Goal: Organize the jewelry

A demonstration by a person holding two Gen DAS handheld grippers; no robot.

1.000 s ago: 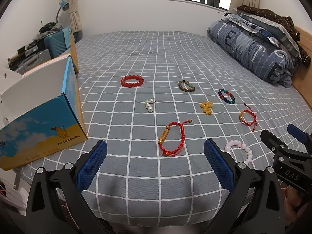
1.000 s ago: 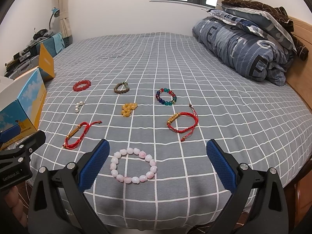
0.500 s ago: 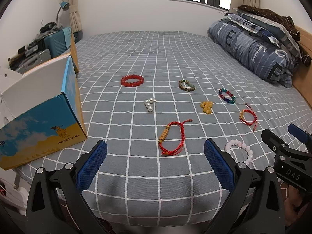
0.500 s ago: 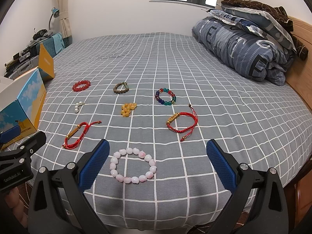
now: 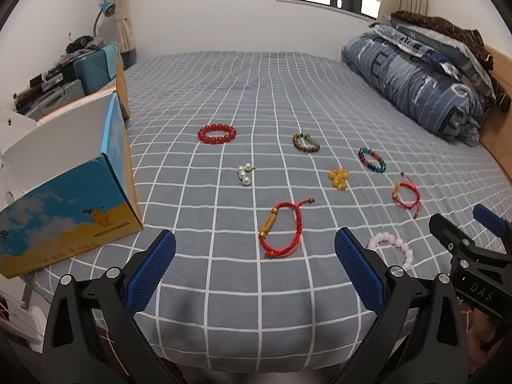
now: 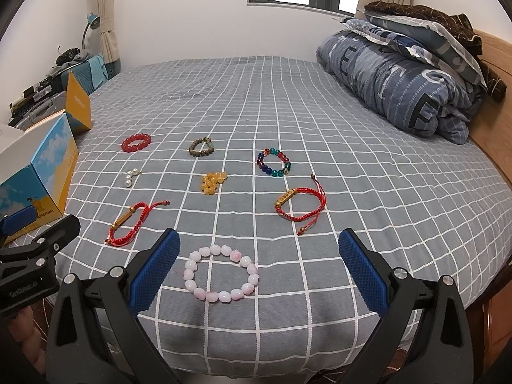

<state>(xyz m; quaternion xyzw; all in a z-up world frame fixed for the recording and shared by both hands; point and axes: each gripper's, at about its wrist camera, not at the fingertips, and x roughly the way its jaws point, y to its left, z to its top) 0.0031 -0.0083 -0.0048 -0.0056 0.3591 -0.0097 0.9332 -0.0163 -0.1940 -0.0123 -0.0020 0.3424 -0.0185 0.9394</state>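
Eight pieces of jewelry lie spread across the grey checked bed [image 6: 320,102] as we hold both tongs wide apart and empty at its near edge. Our right tongs [image 6: 258,267] hover over the pink bead bracelet [image 6: 221,273], which lies flat between the blue pads without touching them. Our left tongs [image 5: 255,270] hang just short of a red cord bracelet [image 5: 281,228] with a gold tube, which sits beyond the pads, not between them. A second red cord bracelet [image 6: 299,206] rests farther right, near the multicoloured bead bracelet [image 6: 273,161]. In the middle of the spread we see a small heap of amber beads [image 6: 212,181], and beyond it a brown bead bracelet [image 6: 201,148]. Toward the left lie a red bead bracelet [image 5: 217,133] and, nearer to us, a short cluster of pearls [image 5: 244,173]. All pieces lie apart from one another. An open blue and yellow cardboard box [image 5: 70,204] stands on the bed's left edge, well clear of the jewelry. A rolled blue quilt [image 6: 400,86] lies along the wooden headboard at right, with folded bedding stacked on top
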